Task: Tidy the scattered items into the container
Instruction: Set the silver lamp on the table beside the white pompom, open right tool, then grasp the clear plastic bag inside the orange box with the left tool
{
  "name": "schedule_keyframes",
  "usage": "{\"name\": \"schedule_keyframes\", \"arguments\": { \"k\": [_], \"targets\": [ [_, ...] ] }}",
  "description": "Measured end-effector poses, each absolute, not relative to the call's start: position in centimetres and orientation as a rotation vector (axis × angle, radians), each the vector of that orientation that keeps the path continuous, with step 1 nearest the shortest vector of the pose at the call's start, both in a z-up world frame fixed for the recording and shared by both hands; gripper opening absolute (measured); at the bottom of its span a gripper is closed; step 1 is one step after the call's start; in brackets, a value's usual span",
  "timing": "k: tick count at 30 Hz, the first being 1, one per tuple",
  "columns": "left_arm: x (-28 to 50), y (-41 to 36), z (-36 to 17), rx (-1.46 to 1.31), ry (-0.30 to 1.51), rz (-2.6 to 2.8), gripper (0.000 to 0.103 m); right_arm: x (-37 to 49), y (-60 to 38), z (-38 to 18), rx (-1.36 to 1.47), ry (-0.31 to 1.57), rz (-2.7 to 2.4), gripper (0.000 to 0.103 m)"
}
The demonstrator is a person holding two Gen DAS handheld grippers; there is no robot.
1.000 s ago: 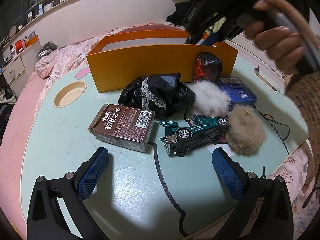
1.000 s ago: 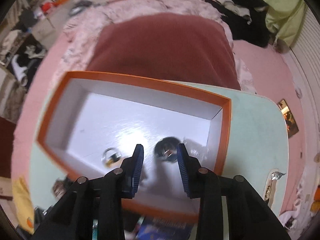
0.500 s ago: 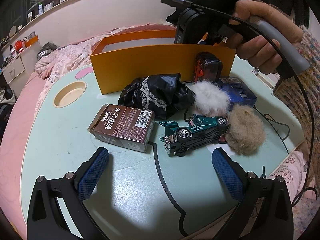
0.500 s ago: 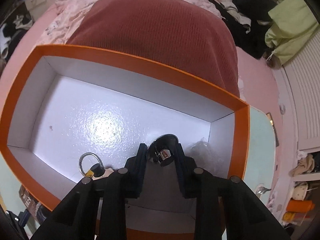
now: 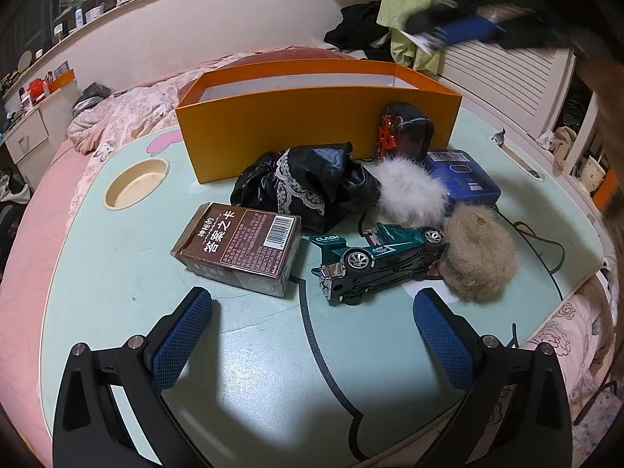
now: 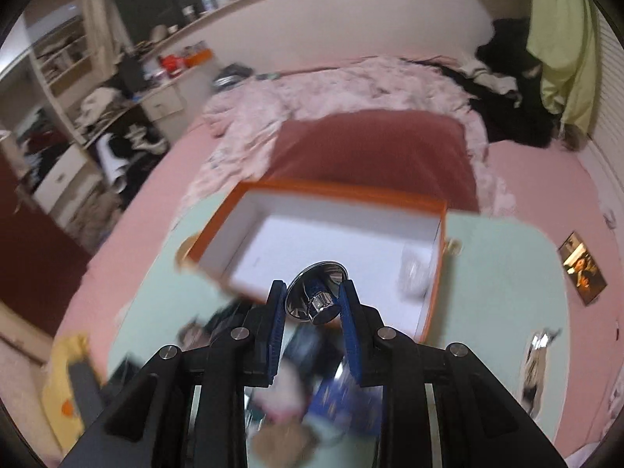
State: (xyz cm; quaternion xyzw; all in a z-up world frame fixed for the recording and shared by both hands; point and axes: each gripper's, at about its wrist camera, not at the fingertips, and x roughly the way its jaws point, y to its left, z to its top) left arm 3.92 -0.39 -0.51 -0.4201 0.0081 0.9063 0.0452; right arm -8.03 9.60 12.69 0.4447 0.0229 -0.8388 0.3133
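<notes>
right gripper (image 6: 312,304): pinching a shiny metal knob (image 6: 316,295) between its blue pads, up above the near edge of the orange box (image 6: 436,269) | left gripper (image 5: 312,312): wide open, holding nothing | just past its tips: brown carton (image 5: 238,247) on the left, green toy car (image 5: 380,259) on the right | box farther back on the table (image 5: 117,273)
</notes>
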Motion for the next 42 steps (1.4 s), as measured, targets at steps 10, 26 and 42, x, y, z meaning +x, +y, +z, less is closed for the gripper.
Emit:
{"name": "schedule_keyframes", "arguments": {
  "k": [10, 26, 42],
  "targets": [
    [4.0, -0.4, -0.5, -1.283, 0.024, 2.77, 0.103, -4.1, 8.4, 7.0, 1.259, -0.027, -2.005, 0.028],
    [4.0, -0.4, -0.5, -1.283, 0.023, 2.773, 0.103, 2.1, 14.6, 5.1, 1.108, 0.029, -2.459, 0.077],
    [3.9, -0.2, -0.4, -1.283, 0.028, 2.775, 0.103, 4.6, 14.6, 1.0, 1.092, 0.228, -2.541, 0.103]
  ]
}}
